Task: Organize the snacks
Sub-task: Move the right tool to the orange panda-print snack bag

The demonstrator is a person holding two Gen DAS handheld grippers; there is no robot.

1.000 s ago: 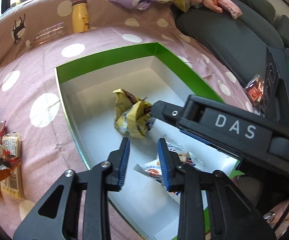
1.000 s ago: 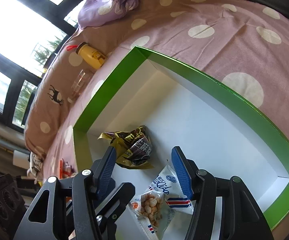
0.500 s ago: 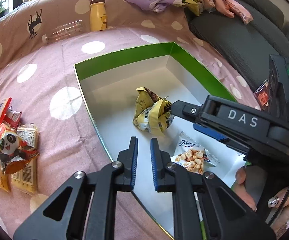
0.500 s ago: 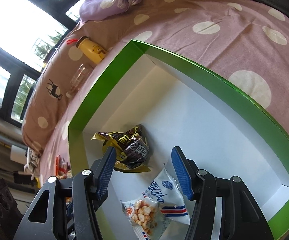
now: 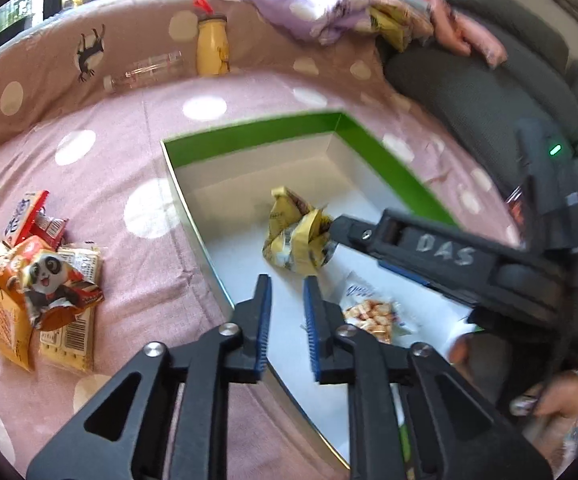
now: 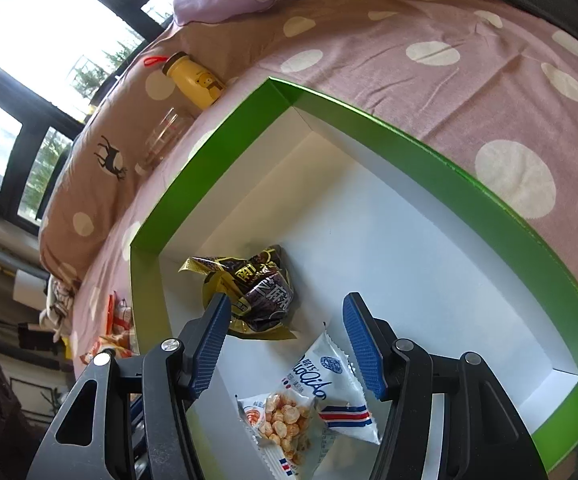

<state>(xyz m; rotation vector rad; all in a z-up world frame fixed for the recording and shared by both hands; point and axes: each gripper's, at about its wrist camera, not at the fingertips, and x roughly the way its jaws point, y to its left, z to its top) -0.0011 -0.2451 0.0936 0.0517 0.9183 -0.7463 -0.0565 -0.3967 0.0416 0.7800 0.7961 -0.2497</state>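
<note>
Box: green-walled box (image 5: 249, 136) with white floor, open on the dotted bedspread (image 5: 101, 176); its rim marks where snacks belong.
In the box: two snacks. A crumpled yellow pack (image 5: 295, 240) lies mid-floor; a white peanut pack (image 6: 309, 396) lies nearer the close edge, just beside it.
Still out: a heap of packs (image 5: 37, 280), a panda one on top, on the bedspread outside the box's left wall.
Left gripper (image 5: 285, 304): jaws drawn in as far as they go, a slit between the pads, nothing in them, over the left wall.
Right gripper (image 6: 285, 340): jaws apart and empty, above both boxed packs.
Progress: early by my judgement; the heap is left to move.
</note>
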